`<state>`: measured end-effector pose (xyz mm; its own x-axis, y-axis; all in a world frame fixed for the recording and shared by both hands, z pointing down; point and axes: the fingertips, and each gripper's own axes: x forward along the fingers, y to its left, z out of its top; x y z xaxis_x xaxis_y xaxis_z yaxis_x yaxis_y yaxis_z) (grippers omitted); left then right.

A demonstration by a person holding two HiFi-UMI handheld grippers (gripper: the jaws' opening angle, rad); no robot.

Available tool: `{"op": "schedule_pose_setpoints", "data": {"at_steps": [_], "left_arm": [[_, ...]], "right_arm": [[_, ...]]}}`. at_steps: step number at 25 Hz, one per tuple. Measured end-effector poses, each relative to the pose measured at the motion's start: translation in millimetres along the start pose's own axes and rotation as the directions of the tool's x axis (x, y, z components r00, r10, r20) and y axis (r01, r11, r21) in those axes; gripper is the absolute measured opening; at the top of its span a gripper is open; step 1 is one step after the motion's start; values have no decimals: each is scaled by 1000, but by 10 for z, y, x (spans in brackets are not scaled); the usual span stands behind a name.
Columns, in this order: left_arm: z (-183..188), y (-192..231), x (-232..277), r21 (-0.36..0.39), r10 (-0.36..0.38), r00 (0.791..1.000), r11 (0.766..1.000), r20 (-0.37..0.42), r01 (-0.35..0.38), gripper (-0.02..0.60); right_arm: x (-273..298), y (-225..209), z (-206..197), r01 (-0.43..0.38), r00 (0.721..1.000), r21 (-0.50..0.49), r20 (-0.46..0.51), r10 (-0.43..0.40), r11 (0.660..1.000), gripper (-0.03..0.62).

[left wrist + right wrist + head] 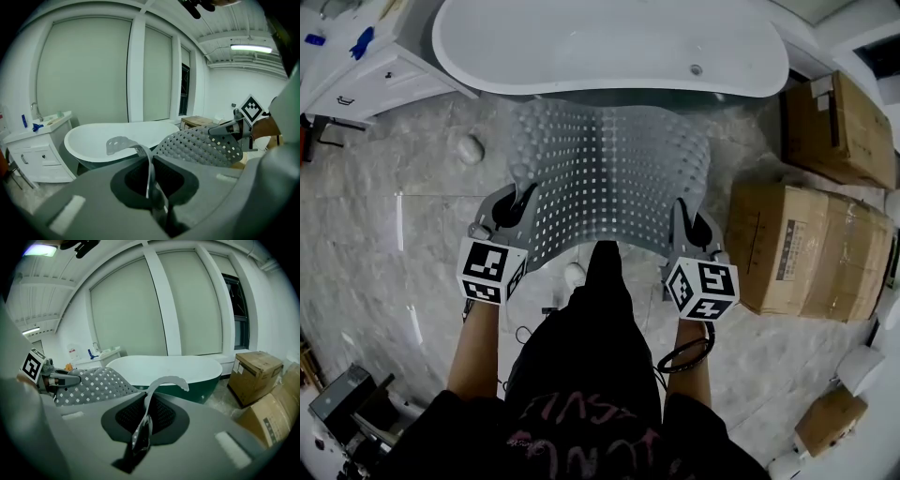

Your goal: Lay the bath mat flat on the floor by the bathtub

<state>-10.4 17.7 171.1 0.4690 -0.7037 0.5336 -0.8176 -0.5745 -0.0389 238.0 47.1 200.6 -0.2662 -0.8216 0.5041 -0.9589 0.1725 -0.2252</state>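
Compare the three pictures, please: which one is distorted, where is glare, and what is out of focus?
Head view: even, soft light, sharp, white oval bathtub only slightly bowed. Left gripper view: strong fisheye, dark corners, ceiling strip lamp glares, near edge of the grey perforated bath mat blurred. Right gripper view: same fisheye, window frames curve.

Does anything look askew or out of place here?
The bath mat is not flat: it bows in a curve between the left gripper and right gripper, each shut on a near corner, its pinched edges curling up. Cardboard boxes crowd the floor right of the bathtub.
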Motion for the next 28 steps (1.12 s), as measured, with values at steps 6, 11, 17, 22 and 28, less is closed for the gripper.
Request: {"op": "schedule_pose_setpoints", "data": {"at_steps": [6,11,17,22,28], "left_arm": [[-281,421,220,-39,-10,998,999,-55,8,17],[-489,645,450,-62,-22,995,998,-96,17,17],[-751,832,763,-83,-17,992,997,-127,6,17],[-1089,962,997,-105,-12,988,995,-151,-4,16],[-1561,1086,1394,-102,-15,987,995,-157,-1,17]], "right_arm": [[439,194,-103,13,998,5,-64,-13,1000,41],[785,319,-171,8,994,-8,-107,-9,1000,43],[1178,267,-350,10,990,-1,-143,-10,1000,43],[1464,195,-604,15,985,-7,-171,-16,1000,43],[1856,107,-1005,30,980,-10,-197,-31,999,43]]}}
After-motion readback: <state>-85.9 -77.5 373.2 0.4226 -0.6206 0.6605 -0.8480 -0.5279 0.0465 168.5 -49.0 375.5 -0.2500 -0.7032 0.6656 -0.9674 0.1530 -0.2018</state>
